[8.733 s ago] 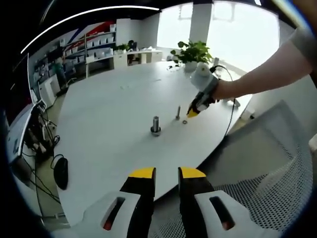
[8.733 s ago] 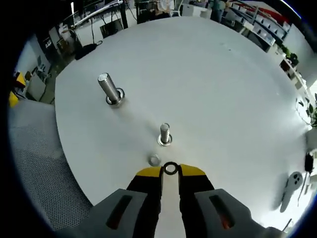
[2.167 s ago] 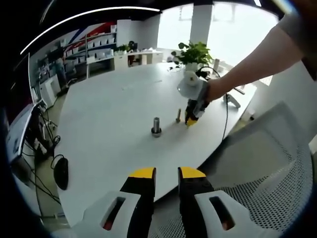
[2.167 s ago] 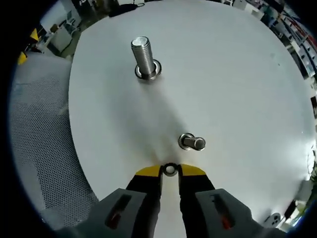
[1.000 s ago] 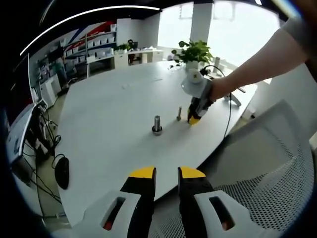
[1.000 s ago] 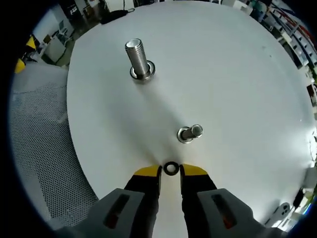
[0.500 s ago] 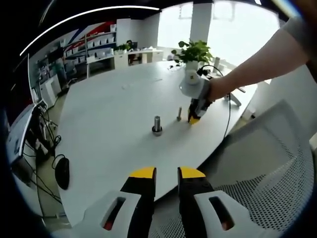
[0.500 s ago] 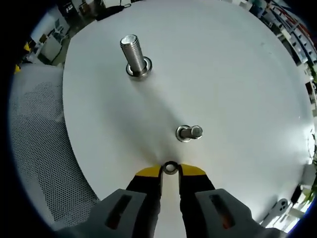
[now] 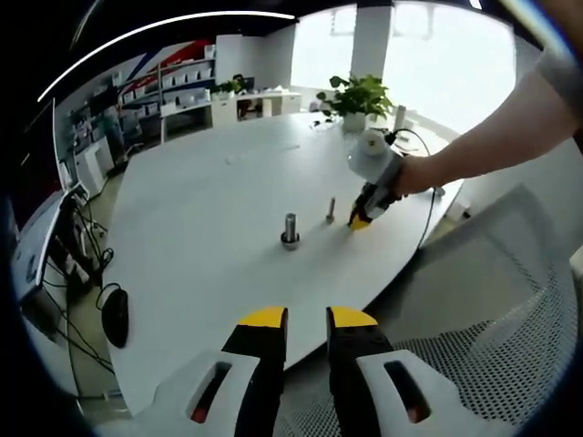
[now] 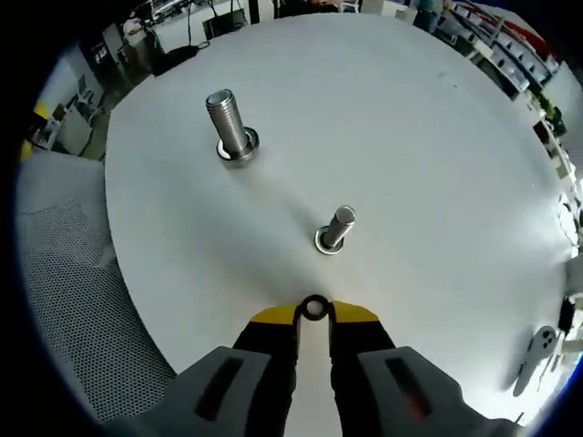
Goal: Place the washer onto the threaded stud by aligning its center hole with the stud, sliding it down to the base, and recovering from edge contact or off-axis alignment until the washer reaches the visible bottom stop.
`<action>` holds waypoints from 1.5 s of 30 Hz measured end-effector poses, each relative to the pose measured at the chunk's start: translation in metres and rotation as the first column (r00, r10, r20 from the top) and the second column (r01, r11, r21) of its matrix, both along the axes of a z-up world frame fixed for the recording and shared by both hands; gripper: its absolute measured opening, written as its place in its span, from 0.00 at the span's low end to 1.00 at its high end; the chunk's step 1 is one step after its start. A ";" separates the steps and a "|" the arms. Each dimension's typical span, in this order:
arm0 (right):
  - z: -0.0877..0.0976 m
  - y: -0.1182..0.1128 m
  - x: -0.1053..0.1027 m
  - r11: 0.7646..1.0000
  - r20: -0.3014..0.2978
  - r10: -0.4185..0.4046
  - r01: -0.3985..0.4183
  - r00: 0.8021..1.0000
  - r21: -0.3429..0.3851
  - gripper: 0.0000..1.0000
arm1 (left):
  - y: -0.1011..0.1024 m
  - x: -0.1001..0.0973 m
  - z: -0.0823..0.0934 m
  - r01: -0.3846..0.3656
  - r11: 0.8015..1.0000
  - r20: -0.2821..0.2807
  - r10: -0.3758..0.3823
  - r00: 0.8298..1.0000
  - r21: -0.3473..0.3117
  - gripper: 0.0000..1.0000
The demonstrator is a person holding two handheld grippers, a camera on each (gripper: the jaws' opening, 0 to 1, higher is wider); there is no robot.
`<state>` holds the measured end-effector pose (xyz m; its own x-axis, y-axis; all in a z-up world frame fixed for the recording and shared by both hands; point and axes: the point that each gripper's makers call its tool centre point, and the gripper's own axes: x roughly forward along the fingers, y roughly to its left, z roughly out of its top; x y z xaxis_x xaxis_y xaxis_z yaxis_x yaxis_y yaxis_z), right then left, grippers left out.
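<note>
We read no brand, label or writing anywhere; the boxes on the far shelves [image 9: 178,86] are too small and blurred to make out.

In the right gripper view, our right hand-held gripper [image 10: 313,314] is clenched on the washer [image 10: 313,308], pinched edge-on between the yellow tips with its hole showing. It hangs above the white bench [image 10: 437,164], near the small stud [image 10: 335,228] and apart from it. That stud already carries a ring at its base; we cannot tell if it is a washer or the stud's own flange. The large stud [image 10: 228,126] stands farther off to the left.

In the left gripper view, our left hand-held gripper [image 9: 304,320] is released, grasping nothing, over the bench's near edge beside a mesh chair [image 9: 474,300]. The washer is too small to see there. A plant [image 9: 357,96] sits at the far side.
</note>
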<state>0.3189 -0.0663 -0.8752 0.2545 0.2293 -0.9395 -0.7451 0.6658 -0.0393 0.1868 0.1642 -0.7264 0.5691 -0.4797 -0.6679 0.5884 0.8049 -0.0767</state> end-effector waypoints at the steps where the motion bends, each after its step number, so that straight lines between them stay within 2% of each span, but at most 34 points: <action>1: 0.000 0.000 0.000 1.000 0.001 0.001 -0.001 1.000 0.001 0.14 | 0.000 0.000 0.000 0.000 1.000 -0.001 0.000 1.000 -0.001 0.14; 7: 0.000 -0.004 -0.004 1.000 -0.021 0.010 -0.011 1.000 -0.027 0.14 | -0.001 -0.001 0.000 0.006 1.000 -0.001 -0.006 1.000 -0.004 0.14; 12: 0.013 -0.005 -0.002 1.000 0.014 -0.023 0.023 1.000 0.010 0.14 | -0.001 0.000 0.002 0.001 1.000 0.006 -0.001 1.000 -0.011 0.14; 23: 0.045 0.003 0.011 0.999 0.079 0.027 -0.030 0.997 0.027 0.14 | -0.002 0.000 0.003 0.005 1.000 0.010 -0.005 1.000 -0.012 0.14; 31: 0.064 0.013 0.029 0.998 0.153 0.066 -0.068 0.986 0.008 0.14 | 0.000 0.001 0.003 -0.004 1.000 0.016 0.004 1.000 -0.012 0.14; 36: 0.069 0.020 0.034 0.996 0.170 0.090 -0.092 0.981 0.009 0.14 | 0.000 0.001 0.003 -0.003 1.000 0.017 0.003 1.000 -0.011 0.14; 45: 0.066 0.027 0.036 0.993 0.161 0.119 -0.121 0.980 0.003 0.14 | 0.001 0.002 0.003 -0.008 1.000 0.017 0.008 1.000 -0.010 0.14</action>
